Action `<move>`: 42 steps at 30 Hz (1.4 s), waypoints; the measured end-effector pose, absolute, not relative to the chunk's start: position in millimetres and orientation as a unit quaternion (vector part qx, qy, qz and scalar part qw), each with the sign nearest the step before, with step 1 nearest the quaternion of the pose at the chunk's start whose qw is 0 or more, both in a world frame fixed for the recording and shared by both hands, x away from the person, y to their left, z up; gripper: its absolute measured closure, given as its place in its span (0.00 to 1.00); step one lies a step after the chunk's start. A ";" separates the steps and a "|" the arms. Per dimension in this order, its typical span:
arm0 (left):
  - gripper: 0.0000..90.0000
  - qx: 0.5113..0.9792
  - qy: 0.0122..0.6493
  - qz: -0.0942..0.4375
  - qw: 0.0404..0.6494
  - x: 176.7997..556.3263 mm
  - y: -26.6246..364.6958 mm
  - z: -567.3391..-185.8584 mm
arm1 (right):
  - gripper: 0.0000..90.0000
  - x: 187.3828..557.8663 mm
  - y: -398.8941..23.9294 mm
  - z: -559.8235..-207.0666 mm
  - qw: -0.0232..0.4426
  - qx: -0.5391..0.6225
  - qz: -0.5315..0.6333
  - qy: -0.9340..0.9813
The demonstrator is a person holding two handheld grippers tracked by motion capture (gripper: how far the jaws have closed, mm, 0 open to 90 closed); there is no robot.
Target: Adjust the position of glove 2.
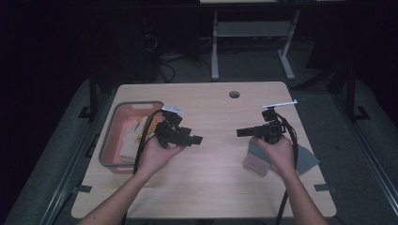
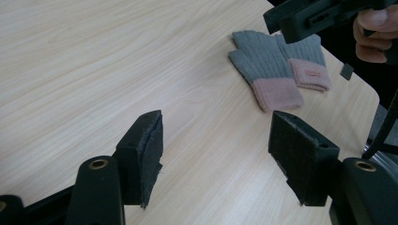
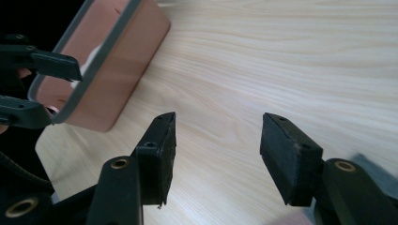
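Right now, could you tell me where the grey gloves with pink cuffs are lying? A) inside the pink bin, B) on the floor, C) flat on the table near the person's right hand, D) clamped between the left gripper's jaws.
C: the grey gloves lie flat on the table, beside the right hand; nothing is between either gripper's open jaws.

No text can be read; the small tag [image 2: 312, 72] on the glove's pink cuff is too small.
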State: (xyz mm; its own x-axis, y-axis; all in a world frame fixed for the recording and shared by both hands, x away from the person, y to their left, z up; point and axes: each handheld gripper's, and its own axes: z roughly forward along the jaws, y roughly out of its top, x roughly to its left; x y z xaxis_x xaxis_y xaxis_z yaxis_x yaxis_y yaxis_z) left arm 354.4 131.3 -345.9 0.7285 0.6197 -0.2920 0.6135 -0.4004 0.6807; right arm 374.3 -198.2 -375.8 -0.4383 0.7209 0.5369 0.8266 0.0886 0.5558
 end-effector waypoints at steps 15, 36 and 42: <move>0.37 0.839 0.350 -0.005 0.417 344.5 98.0 -355.1 | 0.50 351.6 -235.3 -389.3 0.036 -0.546 -0.404 -0.733; 0.33 0.847 0.324 -0.018 0.422 331.4 61.8 -374.8 | 0.51 324.0 -280.2 -412.2 -0.023 -0.569 -0.357 -0.741; 0.32 0.847 0.321 -0.024 0.423 329.1 56.5 -380.4 | 0.52 317.4 -294.1 -417.4 -0.035 -0.580 -0.351 -0.734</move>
State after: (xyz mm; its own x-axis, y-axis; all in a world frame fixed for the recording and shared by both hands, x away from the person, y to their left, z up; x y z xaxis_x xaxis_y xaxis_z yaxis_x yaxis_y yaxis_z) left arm 329.1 56.5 -380.4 0.7924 0.5241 -0.3122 0.5645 -0.4360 0.7009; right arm 317.4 -294.1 -417.4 -0.3242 0.8764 0.3561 0.8268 0.0795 0.5569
